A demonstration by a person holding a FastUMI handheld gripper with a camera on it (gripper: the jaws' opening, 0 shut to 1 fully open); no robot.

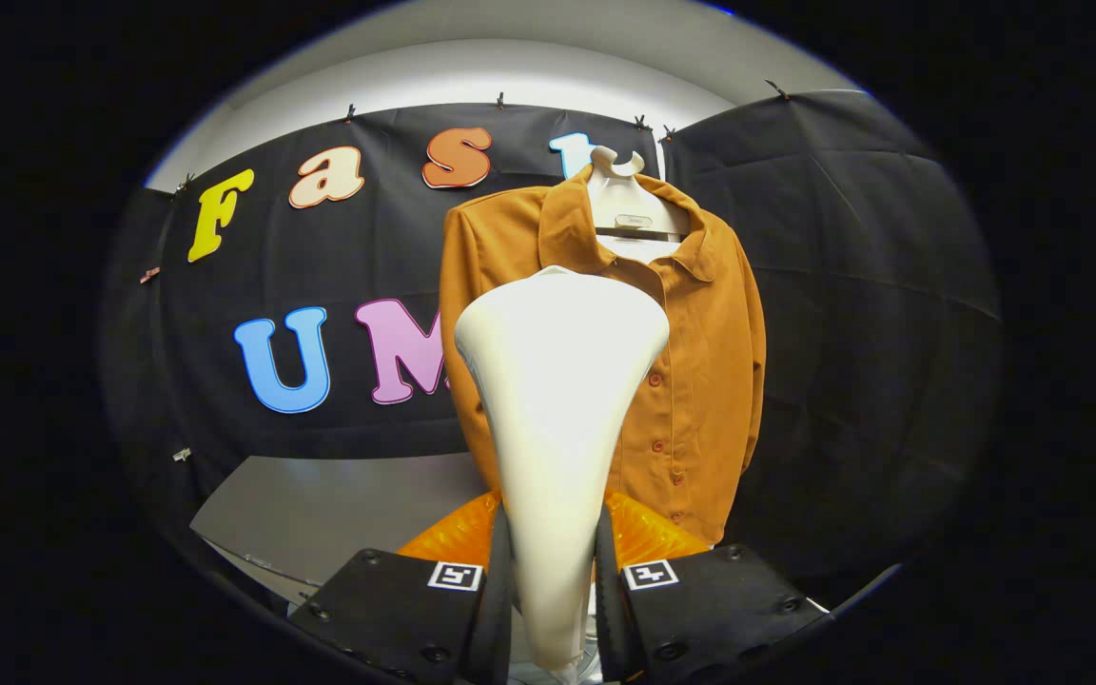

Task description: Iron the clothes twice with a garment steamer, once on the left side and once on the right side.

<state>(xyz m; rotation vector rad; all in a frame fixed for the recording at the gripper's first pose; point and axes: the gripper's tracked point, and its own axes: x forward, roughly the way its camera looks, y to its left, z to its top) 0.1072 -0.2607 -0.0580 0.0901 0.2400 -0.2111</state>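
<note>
A handheld two-finger gripper [553, 590] pointed forward into a booth, its two fingers pressed against either side of the narrow handle of a cream-white plastic garment steamer [559, 400]. The fingers were pinching that handle, so the steamer was held firmly. The steamer stood upright between the fingers, its long axis running straight up and away from them, widening into a broad, rounded head at the top. An orange, translucent ribbed part [643, 533], probably the steamer's water tank, showed just behind the handle on both sides.

Directly beyond the steamer head hung a rust-orange, long-sleeved buttoned shirt [700, 362] on a pale white hanger [619, 195], in front of the black cloth wall [871, 285]. The shirt hung vertically, its button line running top to bottom, just beside the steamer's right edge. The steamer head covered much of the shirt's left half as viewed, at about chest height, below the collar. Whether the head was touching the cloth could not be told. A grey tabletop [320, 514] lay below.

The steamer seemed placed for a pass over the shirt's left side, likely travelling along the shirt's length.
</note>
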